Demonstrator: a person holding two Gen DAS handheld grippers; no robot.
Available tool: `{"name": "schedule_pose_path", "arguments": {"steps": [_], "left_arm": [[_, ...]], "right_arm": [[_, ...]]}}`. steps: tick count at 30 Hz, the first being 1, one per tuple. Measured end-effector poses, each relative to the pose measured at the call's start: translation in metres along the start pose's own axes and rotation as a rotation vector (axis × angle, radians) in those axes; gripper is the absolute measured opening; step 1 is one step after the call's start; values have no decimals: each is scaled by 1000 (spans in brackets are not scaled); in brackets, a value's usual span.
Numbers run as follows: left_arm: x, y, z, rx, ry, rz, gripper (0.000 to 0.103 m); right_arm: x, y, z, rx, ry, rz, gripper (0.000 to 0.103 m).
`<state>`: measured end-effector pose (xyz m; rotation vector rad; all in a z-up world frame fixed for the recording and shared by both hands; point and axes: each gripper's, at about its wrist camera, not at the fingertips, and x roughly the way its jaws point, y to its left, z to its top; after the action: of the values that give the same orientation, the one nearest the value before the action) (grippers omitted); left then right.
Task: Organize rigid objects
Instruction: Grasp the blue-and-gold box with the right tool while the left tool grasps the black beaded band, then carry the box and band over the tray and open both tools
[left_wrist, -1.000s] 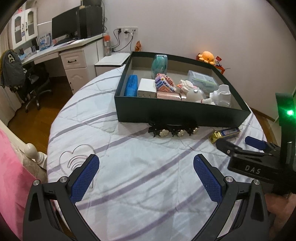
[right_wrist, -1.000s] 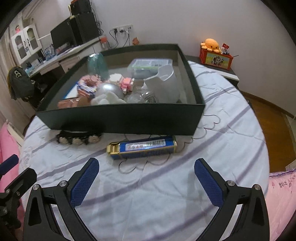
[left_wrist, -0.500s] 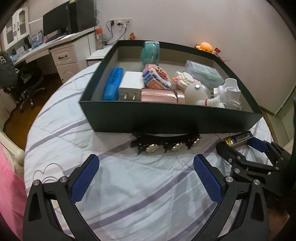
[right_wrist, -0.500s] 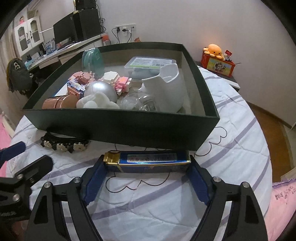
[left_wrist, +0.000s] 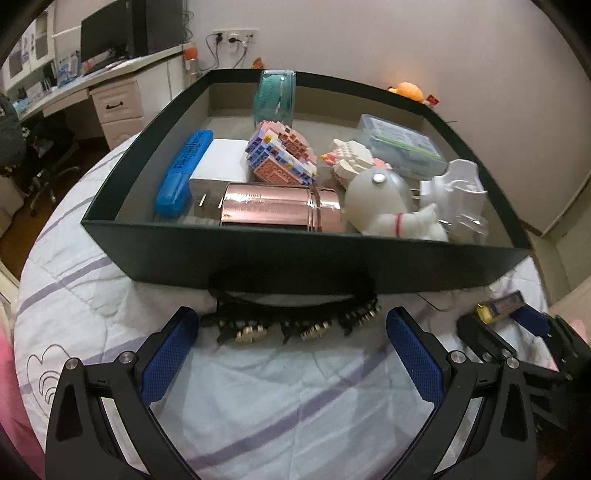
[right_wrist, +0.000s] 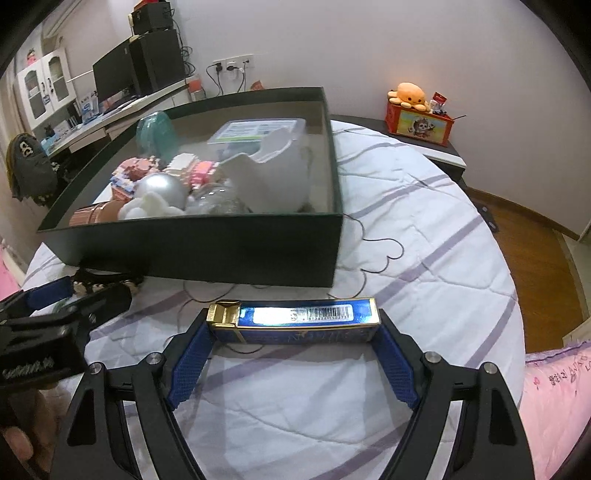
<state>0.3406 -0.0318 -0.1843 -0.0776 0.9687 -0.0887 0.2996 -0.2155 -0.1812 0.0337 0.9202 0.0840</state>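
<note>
A dark green box (left_wrist: 295, 266) (right_wrist: 207, 247) on the quilted bed holds several rigid items: a rose-gold tin (left_wrist: 280, 212), brick models, a white toy, a blue case. A black studded hair clip (left_wrist: 291, 321) lies against the box's front wall, between my left gripper's (left_wrist: 291, 354) open fingers. My right gripper (right_wrist: 291, 354) is shut on a blue and gold box (right_wrist: 295, 321), held by its two ends, in front of the green box. The blue box also shows in the left wrist view (left_wrist: 500, 304).
The green box takes up the middle of the round white quilt (right_wrist: 424, 229). A desk with a monitor (right_wrist: 110, 81) stands at the back left. A nightstand with an orange plush (right_wrist: 408, 94) is at the back right. Pink bedding (right_wrist: 554, 387) lies at the right edge.
My left gripper moved forward until its open fingers flank the hair clip. My right gripper moved up to the blue box and closed on its ends.
</note>
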Motion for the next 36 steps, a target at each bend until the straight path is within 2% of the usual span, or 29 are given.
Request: {"name": "schedule_pose_path", "arguments": {"steps": [3, 5, 6, 14, 22, 29, 36], "left_arm": [[8, -14, 0, 68, -2, 80, 103], [7, -14, 0, 61, -13, 52, 100], [5, -10, 0, 46, -19, 44, 96], [-14, 6, -12, 20, -40, -43, 95], [-52, 20, -29, 22, -84, -23, 95], [-91, 30, -12, 25, -173, -22, 95], [-110, 40, 36, 29, -265, -18, 96]], "right_arm": [[0, 2, 0, -10, -1, -1, 83], [0, 2, 0, -7, -2, 2, 83], [0, 1, 0, -3, -3, 8, 83], [-5, 1, -3, 10, -3, 28, 84], [-22, 5, -8, 17, -14, 56, 84], [-52, 22, 4, -13, -69, 101, 84], [-71, 34, 45, -53, -142, 133, 84]]}}
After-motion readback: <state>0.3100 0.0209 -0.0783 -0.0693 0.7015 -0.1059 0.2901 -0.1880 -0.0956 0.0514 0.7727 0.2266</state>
